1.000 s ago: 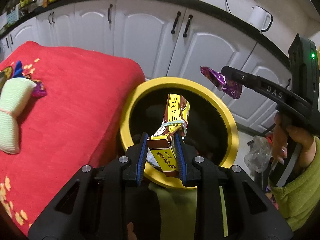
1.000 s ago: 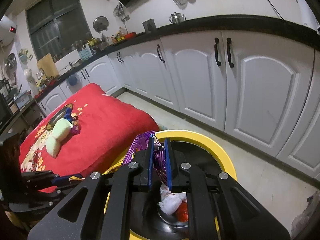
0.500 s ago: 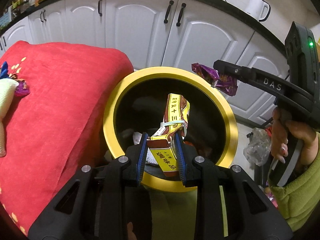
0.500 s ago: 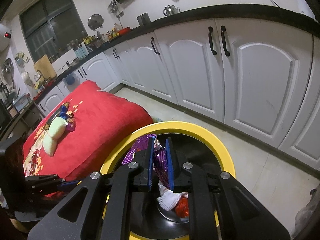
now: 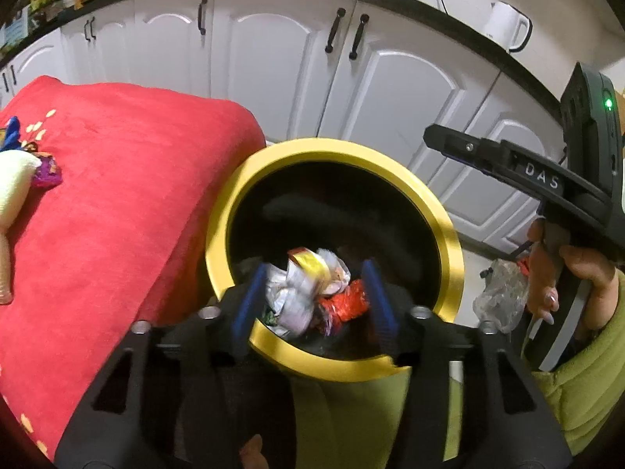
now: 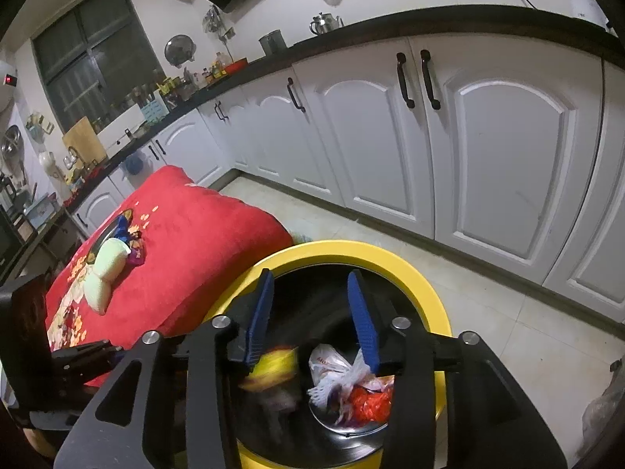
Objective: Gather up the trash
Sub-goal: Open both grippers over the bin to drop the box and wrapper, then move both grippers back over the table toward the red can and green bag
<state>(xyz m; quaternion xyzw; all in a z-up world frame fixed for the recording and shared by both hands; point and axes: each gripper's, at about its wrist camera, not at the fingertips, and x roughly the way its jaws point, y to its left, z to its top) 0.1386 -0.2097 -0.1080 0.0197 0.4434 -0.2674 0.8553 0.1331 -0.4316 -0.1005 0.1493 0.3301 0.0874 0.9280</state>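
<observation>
Drop step: trash (image 5: 312, 289) sits in the bottom of the yellow-rimmed bin (image 5: 449, 242), just right of the red-covered worktop (image 5: 129, 195). Left hand-held gripper (image 5: 314, 305) and right hand-held gripper (image 6: 312, 320) both over the bin, jaws opening, nothing between them. Next, I'd judge: go for the purple wrapper (image 5: 47, 174), far left on the worktop beside the pale bundle (image 6: 103, 273); needs a reach plus a thin-foil pinch.

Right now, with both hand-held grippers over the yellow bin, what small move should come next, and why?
Probably swing the left hand-held gripper back over the red cloth toward the purple wrapper. Both sets of jaws are opening with nothing between them, the right hand-held gripper included, and the wrapper lies outside the yellow bin.
</observation>
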